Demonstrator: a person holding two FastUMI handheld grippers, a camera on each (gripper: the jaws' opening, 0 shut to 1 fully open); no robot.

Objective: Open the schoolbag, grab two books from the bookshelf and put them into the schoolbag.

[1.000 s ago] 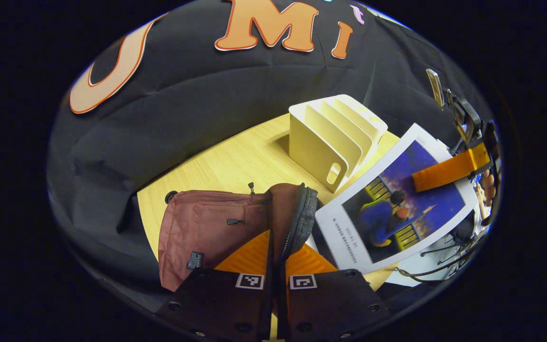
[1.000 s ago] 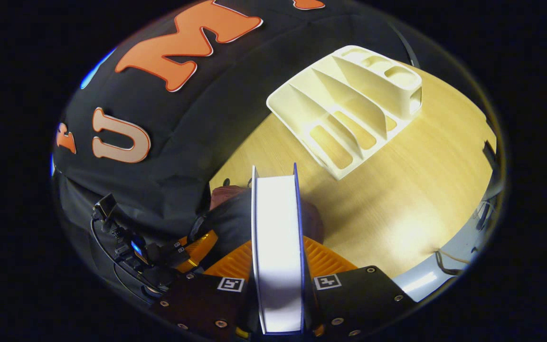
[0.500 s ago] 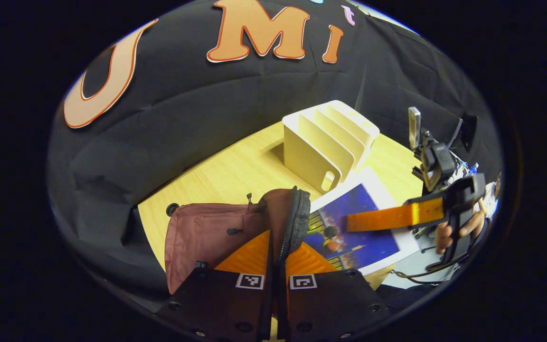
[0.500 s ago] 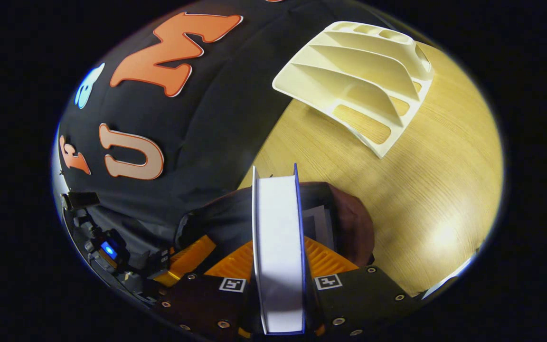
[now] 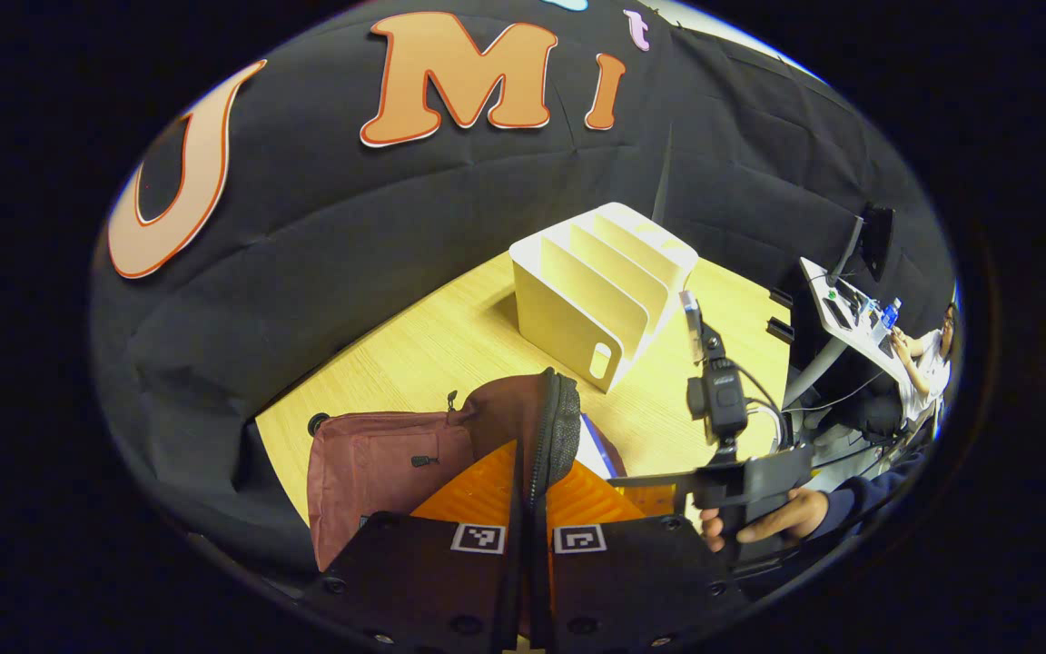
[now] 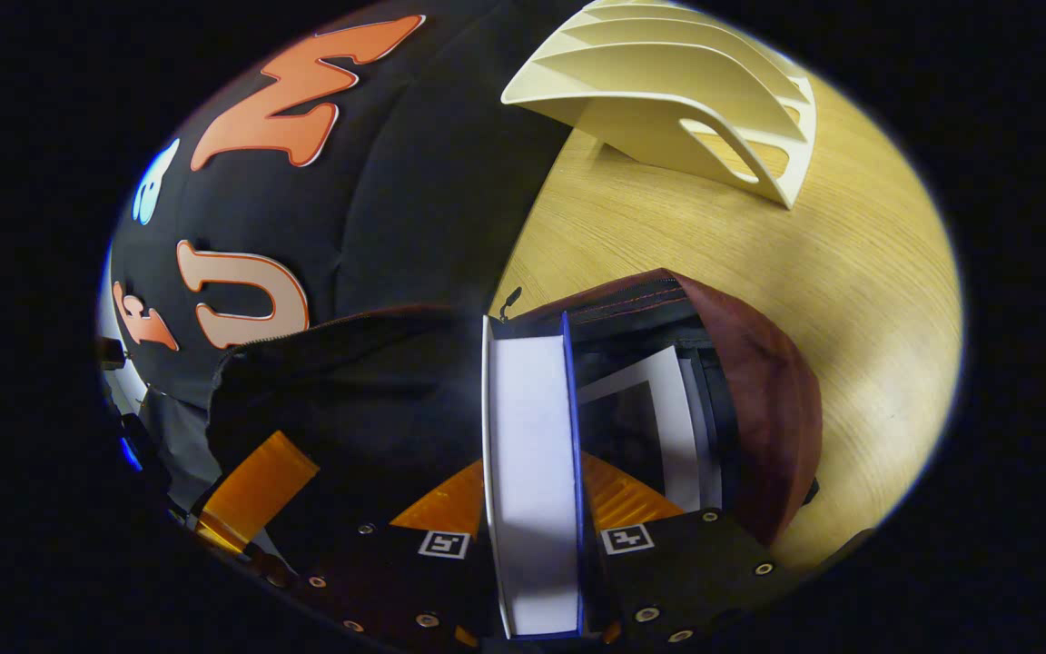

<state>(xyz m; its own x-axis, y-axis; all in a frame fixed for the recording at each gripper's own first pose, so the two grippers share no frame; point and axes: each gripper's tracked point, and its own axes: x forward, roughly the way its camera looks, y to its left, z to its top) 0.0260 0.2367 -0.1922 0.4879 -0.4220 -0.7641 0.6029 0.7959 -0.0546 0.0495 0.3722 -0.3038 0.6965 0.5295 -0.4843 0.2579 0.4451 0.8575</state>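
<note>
The right gripper (image 6: 532,536) has its jaws clamped on a book (image 6: 530,472), edge-on in the open schoolbag (image 6: 750,391) beside another book (image 6: 659,427). The left gripper (image 5: 527,509) pinches the bag's zippered rim (image 5: 562,427). The bookshelf (image 5: 600,282) stands on the surface (image 5: 432,345).

schoolbag (image 5: 378,454): matt cloth | table (image 6: 859,272): smooth wood | bookshelf (image 5: 591,282): plastic

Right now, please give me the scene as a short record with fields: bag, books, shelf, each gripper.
schoolbag: open, lying on the wooden table
book in hand: held on edge, at the bag's mouth
other book: already inside the bag
bookshelf: empty slots
left gripper: shut on the bag's opening edge, holding it up
right gripper: shut on the book
</note>
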